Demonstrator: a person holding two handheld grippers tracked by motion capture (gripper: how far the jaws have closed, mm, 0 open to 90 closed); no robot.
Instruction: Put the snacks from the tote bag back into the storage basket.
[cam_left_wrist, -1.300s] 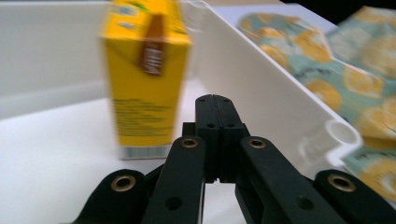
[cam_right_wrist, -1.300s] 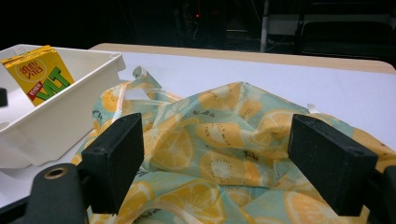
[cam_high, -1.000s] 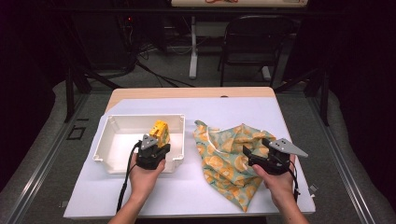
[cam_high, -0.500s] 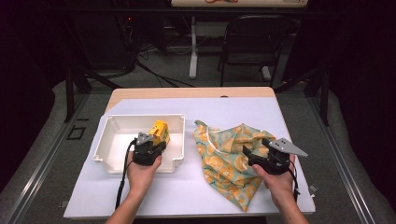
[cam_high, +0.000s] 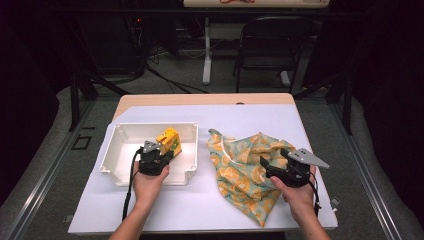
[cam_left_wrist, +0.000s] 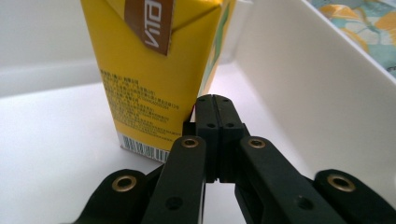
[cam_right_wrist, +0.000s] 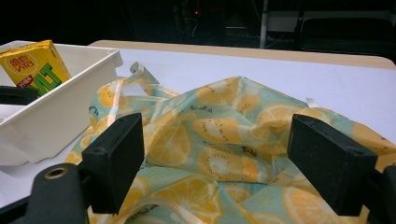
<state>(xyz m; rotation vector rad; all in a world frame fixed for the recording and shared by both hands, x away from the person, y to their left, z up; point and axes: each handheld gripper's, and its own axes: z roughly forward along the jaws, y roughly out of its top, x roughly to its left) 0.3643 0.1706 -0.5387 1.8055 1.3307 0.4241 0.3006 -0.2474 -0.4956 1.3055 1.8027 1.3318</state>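
Observation:
A yellow drink carton stands in a white tray on the left of the table. My left gripper is inside the tray, shut, with nothing between its jaws. In the left gripper view its tips sit right at the lower right edge of the carton; I cannot tell whether they touch it. A fruit-print cloth bag lies crumpled on the right. My right gripper hovers over its near side, open; the bag lies below and beyond the gripper, and its pads do not press on it.
The tray's right wall rises close beside the left gripper. A white sheet covers the wooden table. In the right gripper view, the tray and carton stand to the left of the bag. A chair stands beyond the table.
My left hand and gripper have edged a little forward into the tray, nearer the carton. The carton, the bag and the right gripper have stayed put.

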